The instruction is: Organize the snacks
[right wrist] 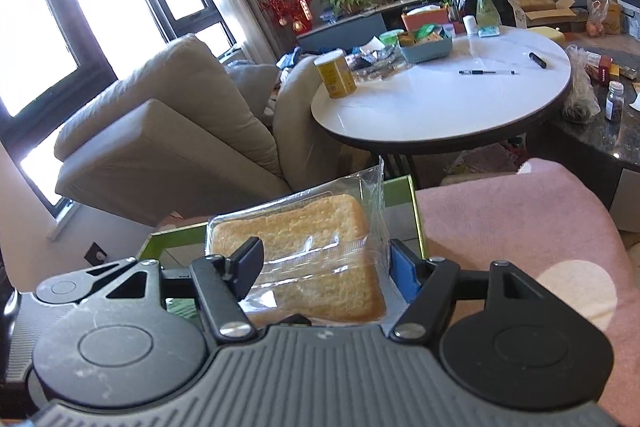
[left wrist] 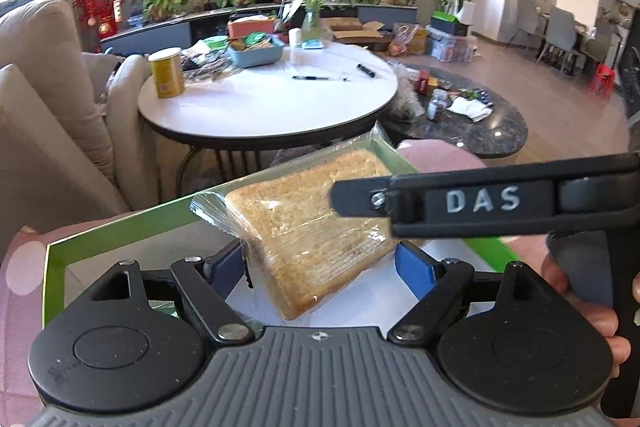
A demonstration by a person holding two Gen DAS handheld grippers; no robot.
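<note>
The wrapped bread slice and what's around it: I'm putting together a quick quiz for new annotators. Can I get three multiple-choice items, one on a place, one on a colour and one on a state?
1. Where is the wrapped bread slice?
A. In a basket on the table
B. Between the fingers of the right tool
C. On the armchair

2. What colour is the rim of the box below the bread?
A. Green
B. Red
C. Black

3. How is the yellow canister placed on the round table?
A. Lying on its side
B. Crushed flat
C. Standing upright

Answers:
1 B: the right wrist view shows the bread between that tool's two fingers.
2 A: a bright green edge frames the box.
3 C: its lid faces up.
</note>
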